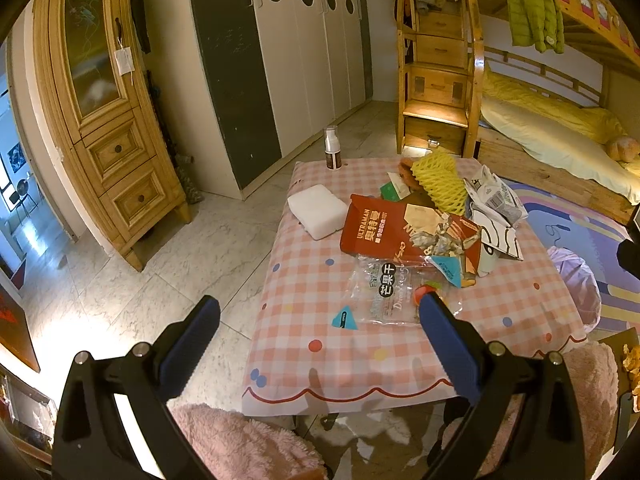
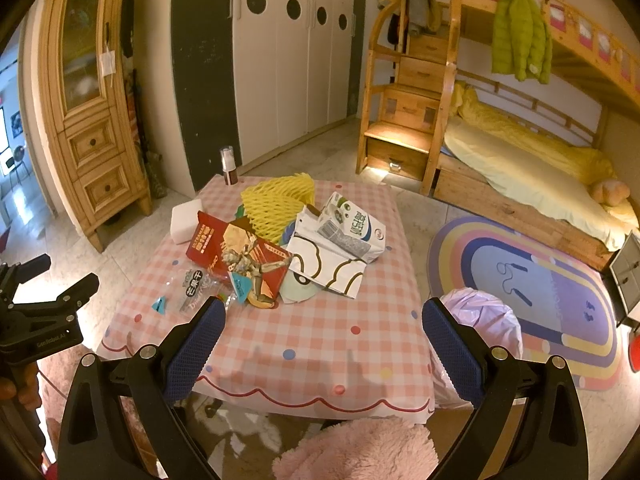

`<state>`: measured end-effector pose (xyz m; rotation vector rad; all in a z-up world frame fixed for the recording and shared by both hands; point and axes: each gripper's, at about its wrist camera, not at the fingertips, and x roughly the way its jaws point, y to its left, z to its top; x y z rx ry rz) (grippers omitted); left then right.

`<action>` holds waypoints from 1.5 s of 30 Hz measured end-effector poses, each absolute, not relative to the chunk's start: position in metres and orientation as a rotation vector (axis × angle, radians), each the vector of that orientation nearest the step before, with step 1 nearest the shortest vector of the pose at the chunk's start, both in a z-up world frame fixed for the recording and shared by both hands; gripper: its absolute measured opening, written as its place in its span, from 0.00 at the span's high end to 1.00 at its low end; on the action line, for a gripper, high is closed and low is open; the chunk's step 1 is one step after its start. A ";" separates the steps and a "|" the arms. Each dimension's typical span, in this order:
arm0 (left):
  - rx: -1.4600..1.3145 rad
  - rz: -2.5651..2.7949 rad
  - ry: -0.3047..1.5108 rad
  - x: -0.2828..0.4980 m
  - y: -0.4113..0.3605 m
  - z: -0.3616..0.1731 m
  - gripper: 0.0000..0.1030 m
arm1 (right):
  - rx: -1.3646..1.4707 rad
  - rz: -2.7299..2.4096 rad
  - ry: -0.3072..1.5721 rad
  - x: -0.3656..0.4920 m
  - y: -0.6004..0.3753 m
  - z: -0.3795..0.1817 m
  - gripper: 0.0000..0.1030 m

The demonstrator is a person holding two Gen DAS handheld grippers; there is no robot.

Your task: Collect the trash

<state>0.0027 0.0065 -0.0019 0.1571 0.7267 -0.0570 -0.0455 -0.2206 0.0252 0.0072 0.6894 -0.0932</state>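
Note:
A pile of trash lies on the pink checked table [image 1: 340, 364] [image 2: 320, 340]: a red Ultraman packet [image 1: 376, 228] [image 2: 216, 240], a clear dried-mango wrapper [image 1: 384, 292] [image 2: 192, 288], yellow foam fruit netting [image 1: 438, 178] [image 2: 276, 204], a flattened milk carton [image 1: 496, 198] [image 2: 352, 228] and a small blue triangular scrap [image 1: 345, 318] [image 2: 160, 304]. My left gripper [image 1: 320, 344] is open and empty above the table's near left edge. My right gripper [image 2: 324, 340] is open and empty above the table's near edge. A pink-lined trash bag [image 1: 576, 280] [image 2: 484, 324] stands right of the table.
A white sponge block [image 1: 318, 210] [image 2: 185, 216] and a small bottle [image 1: 332, 148] [image 2: 229, 166] sit at the table's far left. Pink fluffy seats [image 1: 240, 440] [image 2: 360, 448] are near me. A wooden cabinet [image 1: 108, 120], a wardrobe, a bunk bed [image 2: 540, 168] and a rug [image 2: 560, 300] surround the table.

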 end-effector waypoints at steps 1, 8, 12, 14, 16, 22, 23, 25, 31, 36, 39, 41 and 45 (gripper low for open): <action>0.157 -0.056 0.726 0.003 0.007 -0.002 0.06 | 0.007 -0.093 0.690 -0.045 -0.220 0.025 0.06; 0.158 -0.052 0.726 0.006 0.011 -0.005 0.06 | 0.007 -0.093 0.691 -0.045 -0.221 0.025 0.06; 0.156 -0.054 0.726 0.006 0.011 -0.005 0.06 | 0.008 -0.092 0.691 -0.045 -0.221 0.025 0.06; 0.157 -0.054 0.726 0.006 0.012 -0.005 0.06 | 0.007 -0.094 0.691 -0.045 -0.222 0.025 0.06; 0.157 -0.054 0.727 0.006 0.012 -0.005 0.06 | 0.009 -0.092 0.692 -0.045 -0.222 0.024 0.06; 0.158 -0.053 0.727 0.006 0.011 -0.005 0.06 | 0.009 -0.092 0.692 -0.046 -0.222 0.024 0.06; 0.157 -0.054 0.727 0.006 0.011 -0.004 0.06 | 0.009 -0.093 0.693 -0.045 -0.222 0.024 0.06; 0.158 -0.054 0.727 0.006 0.011 -0.005 0.06 | 0.010 -0.094 0.693 -0.045 -0.222 0.024 0.06; 0.157 -0.053 0.727 0.006 0.011 -0.005 0.06 | 0.012 -0.094 0.691 -0.045 -0.223 0.023 0.06; 0.157 -0.053 0.728 0.006 0.011 -0.005 0.06 | 0.011 -0.093 0.692 -0.045 -0.223 0.023 0.06; 0.158 -0.053 0.727 0.006 0.011 -0.005 0.06 | 0.012 -0.093 0.692 -0.045 -0.223 0.022 0.06; 0.157 -0.053 0.728 0.006 0.011 -0.005 0.06 | 0.012 -0.093 0.692 -0.045 -0.223 0.022 0.06; 0.158 -0.053 0.728 0.006 0.011 -0.005 0.06 | 0.013 -0.093 0.691 -0.045 -0.223 0.022 0.06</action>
